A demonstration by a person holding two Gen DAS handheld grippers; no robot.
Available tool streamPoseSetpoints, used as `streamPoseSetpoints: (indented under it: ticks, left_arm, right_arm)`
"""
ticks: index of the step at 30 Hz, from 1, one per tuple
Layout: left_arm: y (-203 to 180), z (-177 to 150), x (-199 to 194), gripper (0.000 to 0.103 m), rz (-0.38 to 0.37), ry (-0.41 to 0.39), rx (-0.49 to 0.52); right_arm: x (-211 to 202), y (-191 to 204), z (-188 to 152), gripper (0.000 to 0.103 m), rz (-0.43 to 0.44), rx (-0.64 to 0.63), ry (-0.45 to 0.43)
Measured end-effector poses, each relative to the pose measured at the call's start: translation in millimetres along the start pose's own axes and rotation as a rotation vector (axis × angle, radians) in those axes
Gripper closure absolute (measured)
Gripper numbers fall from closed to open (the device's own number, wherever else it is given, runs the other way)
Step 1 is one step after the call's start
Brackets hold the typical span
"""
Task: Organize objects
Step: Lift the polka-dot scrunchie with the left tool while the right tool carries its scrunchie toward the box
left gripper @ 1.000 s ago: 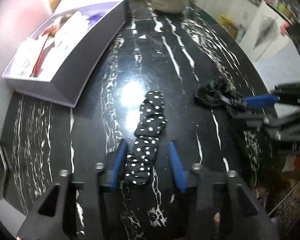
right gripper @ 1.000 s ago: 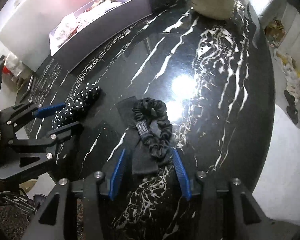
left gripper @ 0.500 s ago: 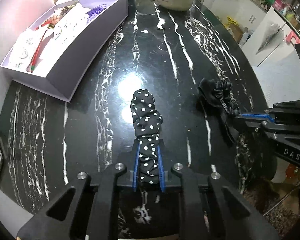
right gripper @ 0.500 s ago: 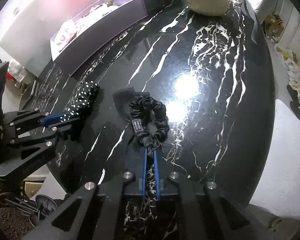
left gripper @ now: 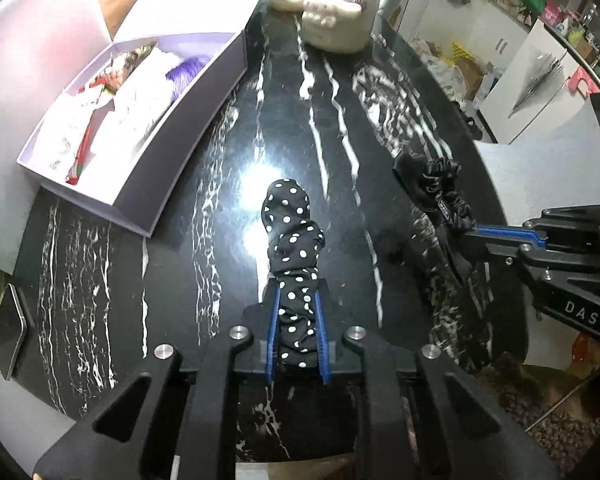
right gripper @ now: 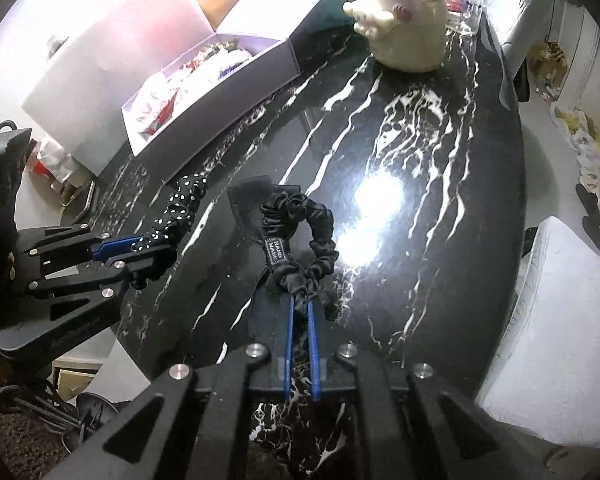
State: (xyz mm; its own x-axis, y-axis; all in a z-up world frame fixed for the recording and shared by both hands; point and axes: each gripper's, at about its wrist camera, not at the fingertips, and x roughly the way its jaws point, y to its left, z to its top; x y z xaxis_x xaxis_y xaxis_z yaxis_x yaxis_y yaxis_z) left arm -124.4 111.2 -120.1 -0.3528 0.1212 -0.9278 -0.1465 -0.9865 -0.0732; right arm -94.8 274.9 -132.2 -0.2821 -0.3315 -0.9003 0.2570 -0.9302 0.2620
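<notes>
Scrunchies pinched, one in each gripper, above the black marble table (left gripper: 380,128).

The left gripper (left gripper: 298,300) clamps the polka-dot scrunchie (left gripper: 290,236), which sticks out ahead of its fingertips; the right gripper (right gripper: 300,300) clamps the black satin scrunchie (right gripper: 300,236) by its near edge.

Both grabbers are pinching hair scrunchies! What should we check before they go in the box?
1. Left gripper shut on the polka-dot scrunchie: ok.
2. Right gripper shut on the black scrunchie: ok, though only a thin bit is pinched.
3. Scrunchies fully lifted off the marble table: cannot tell.
4. Open box lid out of the way: ok.
5. Free room in the box: cannot tell, other things already lie inside.
6. Path from scrunchies to box clear: ok.
</notes>
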Motion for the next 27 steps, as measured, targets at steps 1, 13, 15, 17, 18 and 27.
streamPoseSetpoints:
  ticks: [1,13,15,17,18,27]
  left_arm:
    - [-2,1,-4,0.089,-0.002,-0.010,0.002]
    - [-18,2,-47,0.089,0.026,-0.088,-0.048]
    - [-16,-1,-53,0.089,0.031,-0.098,-0.066]
    - [-12,-7,-63,0.089,0.037,-0.119,-0.091]
    - [-11,-9,-67,0.089,0.044,-0.126,-0.102]
    - [25,-39,-97,0.089,0.110,-0.147,-0.211]
  right_arm:
    - [-4,-1,1,0.097,0.001,-0.001,-0.007]
    - [-46,3,4,0.097,-0.001,-0.054,-0.071]
    - [-49,9,4,0.097,0.007,-0.081,-0.072]
    - [-51,17,4,0.097,0.014,-0.119,-0.072]
    - [-52,21,4,0.097,0.020,-0.135,-0.073]
    - [-55,70,11,0.097,0.091,-0.295,-0.077]
